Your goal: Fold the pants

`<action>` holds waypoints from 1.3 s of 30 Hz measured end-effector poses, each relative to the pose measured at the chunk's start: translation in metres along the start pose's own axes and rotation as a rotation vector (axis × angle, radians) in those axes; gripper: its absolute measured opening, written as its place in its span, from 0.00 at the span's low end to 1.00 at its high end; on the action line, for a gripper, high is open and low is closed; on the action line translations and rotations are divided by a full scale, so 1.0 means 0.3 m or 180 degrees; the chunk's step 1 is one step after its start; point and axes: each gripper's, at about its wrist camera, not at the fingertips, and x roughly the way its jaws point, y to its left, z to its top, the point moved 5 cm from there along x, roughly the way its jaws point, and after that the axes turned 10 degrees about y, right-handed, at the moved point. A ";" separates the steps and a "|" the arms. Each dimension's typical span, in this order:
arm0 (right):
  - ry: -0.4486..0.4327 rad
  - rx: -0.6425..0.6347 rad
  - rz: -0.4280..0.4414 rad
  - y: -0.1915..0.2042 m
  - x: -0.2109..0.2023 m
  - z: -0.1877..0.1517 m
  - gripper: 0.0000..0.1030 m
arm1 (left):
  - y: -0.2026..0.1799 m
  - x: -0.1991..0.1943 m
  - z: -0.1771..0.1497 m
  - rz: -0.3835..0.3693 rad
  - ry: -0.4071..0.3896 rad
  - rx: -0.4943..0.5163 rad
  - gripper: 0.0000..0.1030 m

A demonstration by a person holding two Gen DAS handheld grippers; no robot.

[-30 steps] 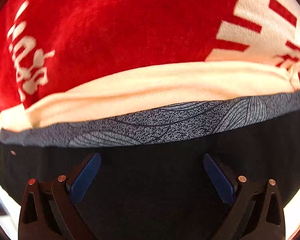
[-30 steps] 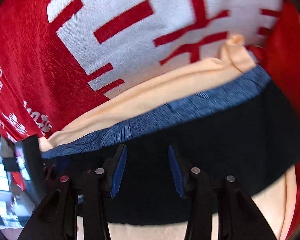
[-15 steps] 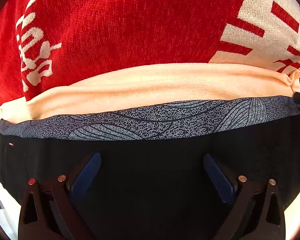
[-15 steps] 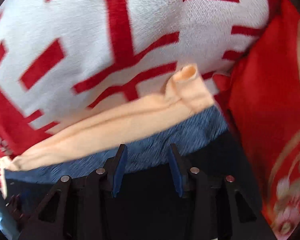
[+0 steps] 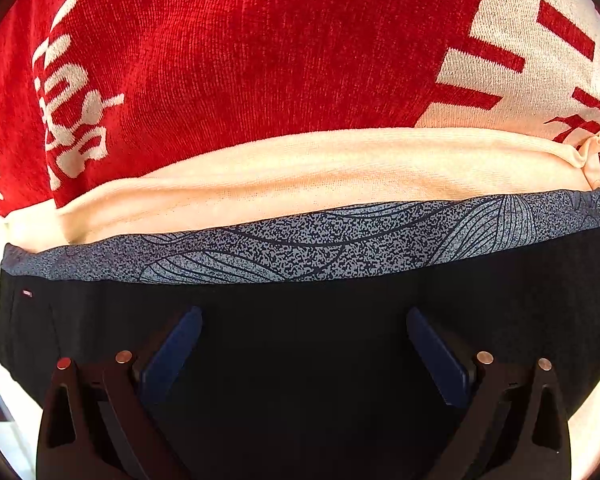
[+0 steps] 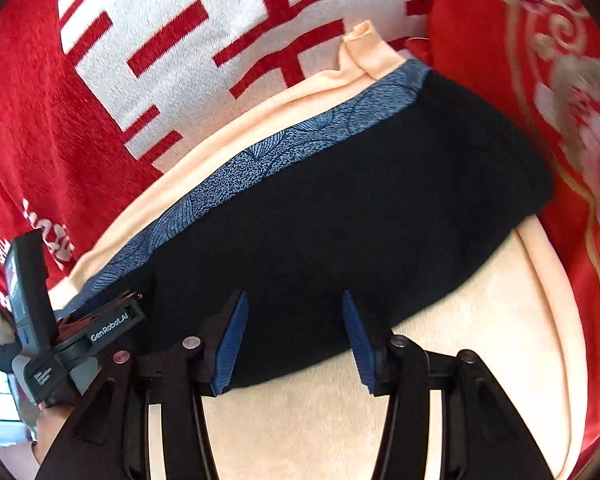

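The left gripper stood wide open over the black pants, and the right gripper gaped open at their near edge. Beyond lay the patterned waistband, a peach cloth, then the red blanket.

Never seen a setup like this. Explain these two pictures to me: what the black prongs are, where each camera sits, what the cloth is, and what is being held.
There is no robot arm. A person holds a two-finger gripper in each hand, and a fisheye camera on each looks forward along its fingers, so the prongs at the bottom of each picture are those fingers. One picture is from the left gripper, the other from the right gripper. Both stand open over the black pants with a gray patterned waistband; neither holds anything. The pants lie on a peach cloth, which lies on a red blanket with white lettering. The right view also shows the left gripper's body at its left edge.
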 end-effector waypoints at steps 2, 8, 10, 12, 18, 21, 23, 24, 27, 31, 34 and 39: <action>-0.0007 0.0027 0.0022 -0.021 -0.015 0.005 0.51 | -0.010 -0.029 -0.002 0.0045 -0.0012 0.0060 1.00; 0.0047 0.0008 0.0050 -0.010 -0.009 -0.028 0.52 | -0.073 -0.130 -0.054 -0.0082 -0.0115 0.0285 1.00; 0.0120 0.0131 0.0093 -0.022 0.011 -0.054 0.52 | -0.112 -0.108 -0.091 -0.0061 0.0042 0.0420 1.00; 0.0161 0.0266 0.0143 -0.038 0.016 -0.072 0.52 | -0.130 -0.074 -0.118 0.0042 0.0151 0.0472 1.00; 0.0183 0.0396 0.0225 -0.081 0.018 -0.124 0.51 | -0.121 -0.058 -0.119 -0.0103 0.0087 0.0283 1.00; 0.0187 0.0357 0.0246 -0.087 0.014 -0.146 0.51 | -0.127 -0.063 -0.117 -0.0085 0.0071 0.0327 1.00; 0.0193 0.0363 0.0262 -0.088 0.014 -0.152 0.52 | -0.135 -0.070 -0.116 -0.0044 0.0041 0.0378 1.00; 0.0188 0.0379 0.0282 -0.089 0.016 -0.152 0.53 | -0.139 -0.073 -0.116 -0.0038 0.0040 0.0380 1.00; 0.0177 0.0396 0.0317 -0.085 0.019 -0.149 0.58 | -0.139 -0.077 -0.110 -0.0050 0.0056 0.0338 1.00; 0.0158 0.0285 0.0269 -0.068 0.024 -0.151 0.61 | -0.126 -0.059 -0.116 -0.0052 0.0034 0.0308 1.00; 0.0150 0.0254 0.0266 -0.069 0.022 -0.156 0.62 | -0.124 -0.055 -0.117 -0.0054 0.0028 0.0299 1.00; 0.0151 0.0267 0.0305 -0.075 0.029 -0.161 0.62 | -0.114 -0.050 -0.131 -0.0065 0.0038 0.0271 1.00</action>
